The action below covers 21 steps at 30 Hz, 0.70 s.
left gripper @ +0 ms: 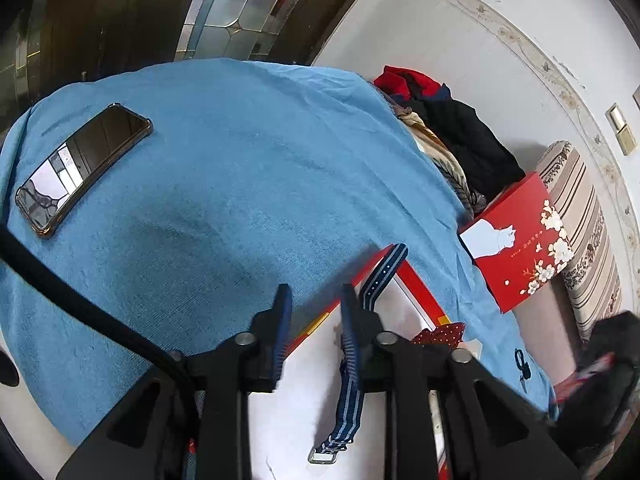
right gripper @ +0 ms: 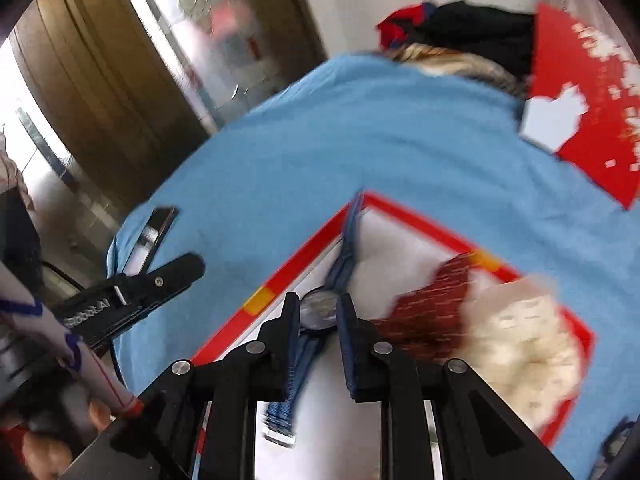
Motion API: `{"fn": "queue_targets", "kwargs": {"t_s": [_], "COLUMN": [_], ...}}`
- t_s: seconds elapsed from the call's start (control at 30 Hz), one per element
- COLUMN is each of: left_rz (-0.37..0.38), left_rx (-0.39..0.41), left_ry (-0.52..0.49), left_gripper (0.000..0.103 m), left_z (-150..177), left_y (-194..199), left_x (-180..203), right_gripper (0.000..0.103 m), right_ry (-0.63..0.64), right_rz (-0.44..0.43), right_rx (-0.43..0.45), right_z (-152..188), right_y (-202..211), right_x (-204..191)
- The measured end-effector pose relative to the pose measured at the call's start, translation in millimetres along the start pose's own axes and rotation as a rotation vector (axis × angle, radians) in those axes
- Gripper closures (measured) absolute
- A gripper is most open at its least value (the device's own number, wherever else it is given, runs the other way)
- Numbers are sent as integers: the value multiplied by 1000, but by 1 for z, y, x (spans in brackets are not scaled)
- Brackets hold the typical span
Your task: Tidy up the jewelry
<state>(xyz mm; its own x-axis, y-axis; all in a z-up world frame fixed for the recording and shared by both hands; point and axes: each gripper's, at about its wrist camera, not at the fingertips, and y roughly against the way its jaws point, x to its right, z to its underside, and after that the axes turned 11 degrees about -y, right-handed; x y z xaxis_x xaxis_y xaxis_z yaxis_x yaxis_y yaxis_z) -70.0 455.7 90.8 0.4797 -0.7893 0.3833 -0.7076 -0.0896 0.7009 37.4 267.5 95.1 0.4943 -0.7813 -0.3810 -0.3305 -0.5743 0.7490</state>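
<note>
A watch with a blue striped strap (left gripper: 350,396) lies stretched in the white-lined, red-rimmed box (left gripper: 420,286), one strap end over the box's far corner. My left gripper (left gripper: 316,300) hovers open just left of it, with nothing between the fingers; its right finger hides the dial. In the blurred right wrist view the silver dial (right gripper: 319,312) shows in the narrow gap of my right gripper (right gripper: 319,304), the strap (right gripper: 298,364) running on under it over the box (right gripper: 420,220) lining. The pads do not seem to press it. The left gripper (right gripper: 176,272) stands beyond the box's left rim.
A red dotted pouch (right gripper: 432,312) and a cream cloth (right gripper: 520,344) lie in the box. On the blue tablecloth (left gripper: 240,160) are a phone (left gripper: 84,164) at the far left and the red cat-printed lid (left gripper: 516,240) at the right. Clothes (left gripper: 452,128) are piled behind.
</note>
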Motion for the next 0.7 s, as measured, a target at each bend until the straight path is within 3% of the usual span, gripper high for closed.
{"fn": "queue_targets", "kwargs": {"t_s": [0.07,0.23,0.47,0.6,0.7], "left_rz": [1,12,-29,-34,-26], "left_rx": [2,-15,-1,-4,-14], "left_ry": [11,6,-44,-54,-82], "left_gripper": [77,77,75,74,74], "left_z": [1,5,4,5,8], "left_y": [1,-4,-6,-7,-9], "left_x": [-1,8,20,24,33], "right_gripper": [82,83,83,78,73], "right_ry": [-9,-20,-30,-65,-71], "right_rz": [61,141,109,27,49], "right_rx": [20,-62,-109,-56,-6], "right_z": [3,19,-1,-5,-1], "right_y": [12,-10,-58,-23,11], "right_x": [16,38,30,30,40]}}
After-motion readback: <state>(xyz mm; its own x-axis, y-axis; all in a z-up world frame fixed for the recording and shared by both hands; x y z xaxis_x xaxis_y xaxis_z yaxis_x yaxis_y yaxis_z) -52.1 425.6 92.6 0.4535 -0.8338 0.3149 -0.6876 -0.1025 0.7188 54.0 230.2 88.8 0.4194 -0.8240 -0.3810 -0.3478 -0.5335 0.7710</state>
